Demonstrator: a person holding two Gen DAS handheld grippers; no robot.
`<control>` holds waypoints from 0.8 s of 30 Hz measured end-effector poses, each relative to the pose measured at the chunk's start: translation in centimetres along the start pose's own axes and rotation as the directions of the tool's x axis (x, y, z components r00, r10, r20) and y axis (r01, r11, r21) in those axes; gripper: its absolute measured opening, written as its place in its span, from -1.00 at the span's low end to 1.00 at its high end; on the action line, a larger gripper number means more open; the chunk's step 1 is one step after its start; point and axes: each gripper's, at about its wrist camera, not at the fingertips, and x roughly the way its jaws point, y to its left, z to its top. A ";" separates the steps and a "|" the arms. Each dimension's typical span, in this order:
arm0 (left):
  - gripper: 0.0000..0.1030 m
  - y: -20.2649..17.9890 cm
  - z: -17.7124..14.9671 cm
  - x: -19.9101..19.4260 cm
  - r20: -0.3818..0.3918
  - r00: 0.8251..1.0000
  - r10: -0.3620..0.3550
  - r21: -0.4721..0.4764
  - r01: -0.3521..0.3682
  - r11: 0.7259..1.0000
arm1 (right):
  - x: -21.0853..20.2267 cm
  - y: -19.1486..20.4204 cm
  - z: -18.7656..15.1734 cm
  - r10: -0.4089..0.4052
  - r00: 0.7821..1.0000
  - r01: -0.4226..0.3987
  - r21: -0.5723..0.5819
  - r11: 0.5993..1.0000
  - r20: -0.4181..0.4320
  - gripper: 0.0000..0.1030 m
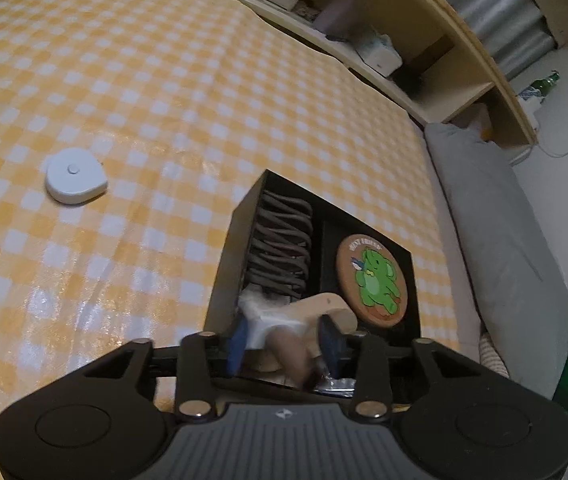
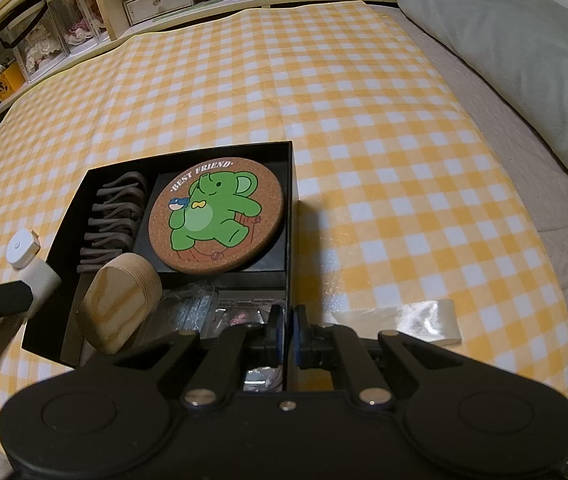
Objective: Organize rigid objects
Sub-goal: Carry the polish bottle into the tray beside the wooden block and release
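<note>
A black divided box (image 2: 290, 216) sits on the yellow checked cloth. It holds a round cork coaster with a green elephant (image 2: 217, 216), a row of brown clips (image 2: 113, 218) and shiny packets (image 2: 203, 312). My left gripper (image 1: 284, 340) is shut on a wooden mallet-like tool (image 1: 320, 308); its round wooden head (image 2: 119, 308) leans over the box's near left corner. My right gripper (image 2: 288, 330) is shut on the box's right wall at the near end. A white tape measure (image 1: 75, 176) lies on the cloth to the left of the box and also shows in the right wrist view (image 2: 23, 248).
A clear plastic-wrapped piece (image 2: 424, 320) lies on the cloth right of the box. A grey pillow (image 2: 524, 60) lies along the right edge. Wooden shelves with small drawers (image 2: 159, 0) and storage boxes run along the far side.
</note>
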 end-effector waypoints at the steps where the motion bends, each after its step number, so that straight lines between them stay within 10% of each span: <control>1: 0.00 -0.1 0.0 -0.1 -0.002 1.000 -0.001 0.005 0.001 1.000 | 0.0 0.0 0.1 0.000 1.000 0.000 0.000 1.000 0.000 -0.89; 17: 0.04 -0.6 -0.2 -0.5 -0.011 1.000 0.029 0.071 -0.028 0.997 | 0.1 0.0 0.1 -0.001 1.000 0.001 -0.003 1.000 -0.001 -0.89; 24: 0.60 -2.2 -0.1 -2.4 0.068 0.997 0.040 0.195 -0.052 0.979 | 0.0 0.0 0.1 -0.002 1.000 0.002 -0.003 1.000 -0.001 -0.89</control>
